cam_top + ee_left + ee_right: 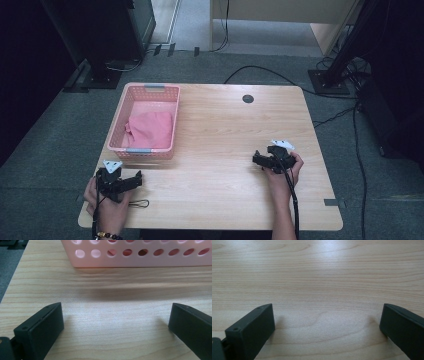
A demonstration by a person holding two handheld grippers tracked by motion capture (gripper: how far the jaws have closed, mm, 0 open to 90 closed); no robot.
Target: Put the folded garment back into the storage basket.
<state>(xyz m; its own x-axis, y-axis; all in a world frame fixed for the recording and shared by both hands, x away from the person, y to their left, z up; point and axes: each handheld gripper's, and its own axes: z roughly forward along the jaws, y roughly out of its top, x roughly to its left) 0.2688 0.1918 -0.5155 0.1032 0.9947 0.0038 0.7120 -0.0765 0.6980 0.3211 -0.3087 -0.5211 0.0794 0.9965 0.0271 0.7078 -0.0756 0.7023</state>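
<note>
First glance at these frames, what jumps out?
The pink basket at the table's far left, with a pink cloth crumpled inside it. Next, the two grippers resting low on the bare wooden table: the left gripper at the near-left corner just short of the basket, the right gripper at the right side, both with jaws spread wide and holding nothing.

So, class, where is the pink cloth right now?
In the high view the pink cloth lies inside the pink basket at the table's far left, ahead of the left gripper.

Light wooden table (225, 130), grey carpet floor (45, 145), black stands, trailing cables, pale cabinet.
</note>
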